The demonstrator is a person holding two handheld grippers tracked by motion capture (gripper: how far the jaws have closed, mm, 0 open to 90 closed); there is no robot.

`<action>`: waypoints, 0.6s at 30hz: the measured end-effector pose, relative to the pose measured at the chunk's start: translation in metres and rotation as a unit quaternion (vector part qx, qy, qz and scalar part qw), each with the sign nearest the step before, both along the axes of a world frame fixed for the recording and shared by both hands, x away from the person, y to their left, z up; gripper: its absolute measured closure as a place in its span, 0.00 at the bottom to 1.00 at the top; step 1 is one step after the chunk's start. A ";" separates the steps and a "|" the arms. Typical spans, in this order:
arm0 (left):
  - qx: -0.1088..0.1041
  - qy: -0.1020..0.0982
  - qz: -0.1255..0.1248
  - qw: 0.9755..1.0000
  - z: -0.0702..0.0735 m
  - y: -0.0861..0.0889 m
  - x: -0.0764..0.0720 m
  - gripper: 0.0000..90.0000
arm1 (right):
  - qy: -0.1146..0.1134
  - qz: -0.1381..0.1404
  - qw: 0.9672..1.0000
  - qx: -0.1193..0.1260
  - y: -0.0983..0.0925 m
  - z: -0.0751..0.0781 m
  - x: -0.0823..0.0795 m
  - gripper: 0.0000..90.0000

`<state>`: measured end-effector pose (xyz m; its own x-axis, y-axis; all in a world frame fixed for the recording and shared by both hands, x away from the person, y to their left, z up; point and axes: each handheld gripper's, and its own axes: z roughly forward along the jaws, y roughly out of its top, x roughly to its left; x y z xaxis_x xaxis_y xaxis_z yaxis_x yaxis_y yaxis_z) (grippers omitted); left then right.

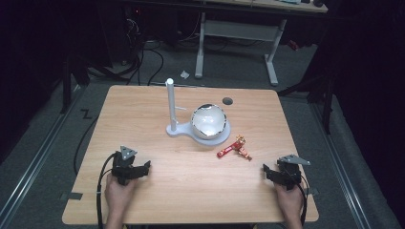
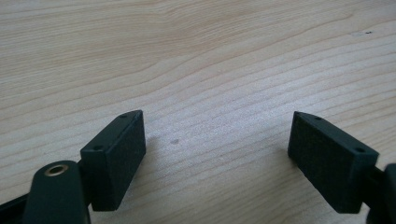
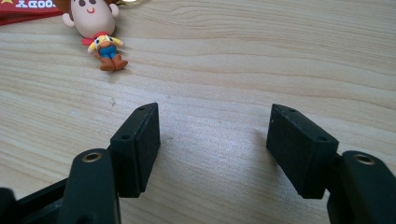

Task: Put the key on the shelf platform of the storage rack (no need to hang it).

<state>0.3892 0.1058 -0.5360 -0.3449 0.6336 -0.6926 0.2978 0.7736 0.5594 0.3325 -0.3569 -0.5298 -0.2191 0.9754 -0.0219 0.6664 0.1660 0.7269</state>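
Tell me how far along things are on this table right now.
Nothing looks done. Both tongs, left and right, rest open and empty near the table's front edge. The cowboy keychain lies untouched beside the white stand and bowl; everything remains ahead.

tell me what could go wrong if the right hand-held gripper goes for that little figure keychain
The keychain lies flat and small on the table, so the open right hand-held gripper could scrape the wood or push it along instead of gripping it.

It lies near the bowl and the white stand, so a sweeping reach could knock either.
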 end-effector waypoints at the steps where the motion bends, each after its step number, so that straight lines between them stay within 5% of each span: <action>1: 0.000 0.000 0.000 1.000 0.000 0.000 0.000 0.22 | 0.000 0.000 1.000 0.000 0.000 0.000 0.000 0.39; 18: -0.001 0.000 0.001 1.000 0.000 0.000 0.000 0.22 | -0.001 0.004 1.000 0.001 0.002 0.000 -0.001 0.44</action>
